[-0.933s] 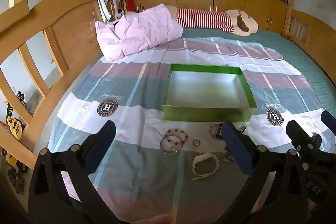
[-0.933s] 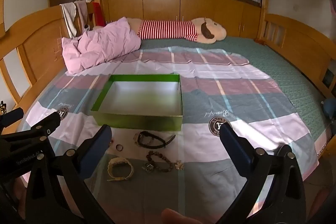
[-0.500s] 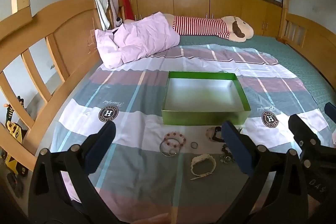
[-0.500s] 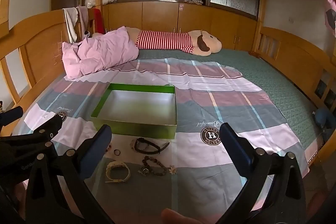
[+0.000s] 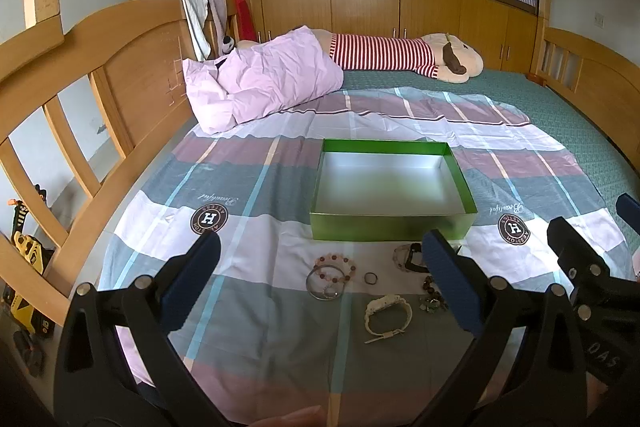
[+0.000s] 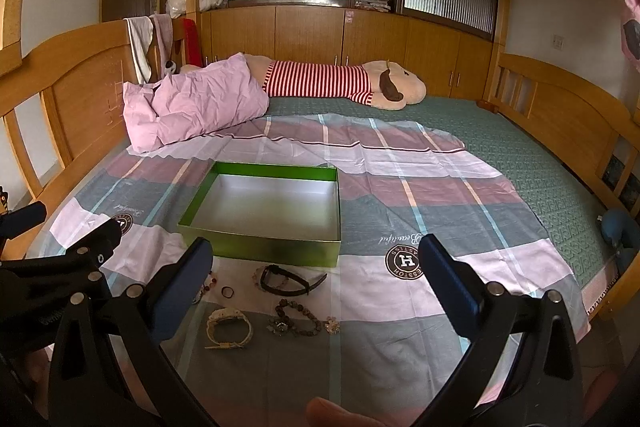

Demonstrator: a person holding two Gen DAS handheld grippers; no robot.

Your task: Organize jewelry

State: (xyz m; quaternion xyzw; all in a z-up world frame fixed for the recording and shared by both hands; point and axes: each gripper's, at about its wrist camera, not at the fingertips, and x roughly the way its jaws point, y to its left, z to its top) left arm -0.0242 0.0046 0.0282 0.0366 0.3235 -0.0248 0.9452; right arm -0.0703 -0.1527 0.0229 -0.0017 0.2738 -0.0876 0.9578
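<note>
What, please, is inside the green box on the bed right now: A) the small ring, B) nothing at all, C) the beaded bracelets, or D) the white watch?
B: the green box shows only its bare silver floor, while the white watch, beaded bracelet and small ring all lie on the bedsheet in front of it.

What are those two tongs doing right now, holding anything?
Left tongs: open, holding nothing, above the jewelry.
Right tongs: open, holding nothing.
</note>
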